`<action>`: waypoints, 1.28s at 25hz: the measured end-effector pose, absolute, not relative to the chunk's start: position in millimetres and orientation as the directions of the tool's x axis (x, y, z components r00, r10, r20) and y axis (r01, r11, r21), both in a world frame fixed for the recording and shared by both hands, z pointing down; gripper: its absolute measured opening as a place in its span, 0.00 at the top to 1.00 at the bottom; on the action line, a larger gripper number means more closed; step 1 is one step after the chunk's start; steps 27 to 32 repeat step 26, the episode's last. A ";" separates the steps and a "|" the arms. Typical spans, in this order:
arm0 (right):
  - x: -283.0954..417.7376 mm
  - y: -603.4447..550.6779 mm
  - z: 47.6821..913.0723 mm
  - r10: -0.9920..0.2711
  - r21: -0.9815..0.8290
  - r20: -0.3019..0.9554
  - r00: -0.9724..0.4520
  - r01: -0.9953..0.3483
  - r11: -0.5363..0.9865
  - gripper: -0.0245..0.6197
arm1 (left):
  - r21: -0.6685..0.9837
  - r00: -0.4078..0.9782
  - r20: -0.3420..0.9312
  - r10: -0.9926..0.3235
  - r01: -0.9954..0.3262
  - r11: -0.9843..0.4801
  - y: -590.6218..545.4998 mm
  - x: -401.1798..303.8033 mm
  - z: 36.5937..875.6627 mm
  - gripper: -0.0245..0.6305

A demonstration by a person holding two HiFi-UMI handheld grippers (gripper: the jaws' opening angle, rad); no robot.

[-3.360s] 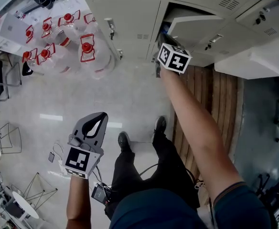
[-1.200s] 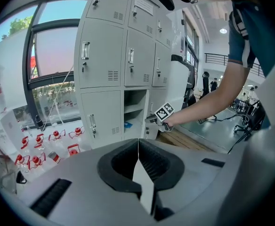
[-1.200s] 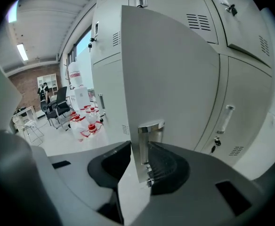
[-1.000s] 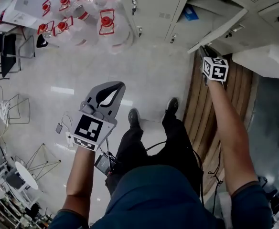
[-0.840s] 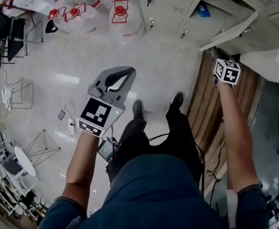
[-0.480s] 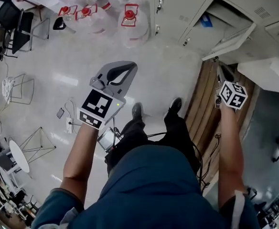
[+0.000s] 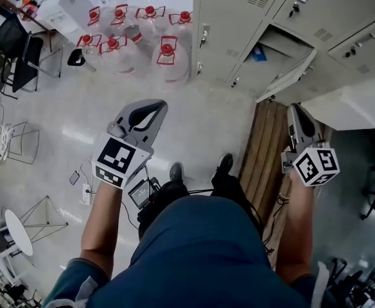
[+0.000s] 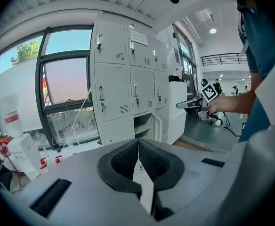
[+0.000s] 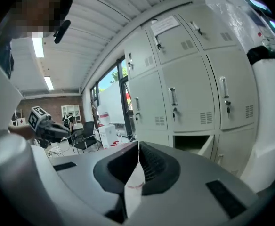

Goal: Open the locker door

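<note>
The grey locker bank fills the top of the head view. One low compartment (image 7: 269,44) is open, its door (image 7: 287,76) swung out to the right and a blue item (image 7: 258,53) inside. My right gripper (image 7: 296,110) is shut and empty, and hangs below the door's free edge, clear of it. My left gripper (image 7: 154,105) is shut on nothing over the pale floor, left of the lockers. The open compartment (image 8: 143,126) shows in the left gripper view beyond the left gripper (image 8: 138,141). In the right gripper view the door (image 9: 206,147) stands ajar past the right gripper (image 9: 138,143).
Several big water jugs with red caps (image 7: 165,55) stand on the floor left of the lockers. A black chair (image 7: 15,49) and wire stands (image 7: 13,144) are further left. A wooden floor strip (image 7: 263,147) runs under the door. A white cabinet (image 7: 362,101) juts out at right.
The locker door has swung wide open. My right gripper has come off it and drawn back toward my body. The left gripper stayed shut and shifted little.
</note>
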State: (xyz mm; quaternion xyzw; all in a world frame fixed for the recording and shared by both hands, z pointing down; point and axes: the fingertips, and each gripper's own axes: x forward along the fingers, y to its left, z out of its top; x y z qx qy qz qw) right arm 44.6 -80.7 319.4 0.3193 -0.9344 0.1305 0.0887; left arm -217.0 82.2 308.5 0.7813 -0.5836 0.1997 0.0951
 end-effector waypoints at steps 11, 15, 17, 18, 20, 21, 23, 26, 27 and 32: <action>55.1 -7.4 206.9 -0.585 -0.054 0.163 -0.794 -0.599 0.799 0.90 | -0.114 0.288 0.338 -0.896 -0.932 -0.343 96.1 -218.6 259.7 0.93; 68.0 2.9 196.9 -0.623 -0.044 0.154 -0.767 -0.635 0.771 0.90 | -0.116 0.312 0.323 -0.893 -0.924 -0.365 95.8 -216.9 253.5 0.93; 71.9 7.0 194.4 -0.639 -0.039 0.153 -0.754 -0.650 0.759 0.90 | -0.117 0.323 0.319 -0.891 -0.919 -0.375 96.6 -216.5 251.5 0.93; 73.9 8.1 193.7 -0.645 -0.039 0.151 -0.749 -0.657 0.753 0.90 | -0.119 0.328 0.317 -0.890 -0.917 -0.380 96.4 -215.9 250.8 0.93; 77.1 10.2 192.9 -0.655 -0.039 0.150 -0.740 -0.667 0.744 0.90 | -0.119 0.336 0.314 -0.888 -0.914 -0.388 96.2 -214.5 249.7 0.93; 78.1 11.5 192.7 -0.659 -0.041 0.150 -0.737 -0.670 0.741 0.90 | -0.118 0.338 0.313 -0.887 -0.913 -0.390 97.0 -214.2 249.2 0.93; 79.3 14.5 193.2 -0.663 -0.047 0.152 -0.733 -0.675 0.736 0.90 | -0.117 0.340 0.313 -0.887 -0.913 -0.391 99.9 -214.4 248.5 0.93; 81.1 17.6 195.6 -0.667 -0.053 0.156 -0.728 -0.681 0.730 0.90 | -0.118 0.337 0.316 -0.887 -0.914 -0.389 104.5 -215.7 248.4 0.93; 81.1 17.6 195.6 -0.667 -0.053 0.156 -0.728 -0.681 0.730 0.90 | -0.118 0.337 0.316 -0.887 -0.914 -0.389 104.5 -215.7 248.4 0.93; 81.1 17.6 195.6 -0.667 -0.053 0.156 -0.728 -0.681 0.730 0.90 | -0.118 0.337 0.316 -0.887 -0.914 -0.389 104.5 -215.7 248.4 0.93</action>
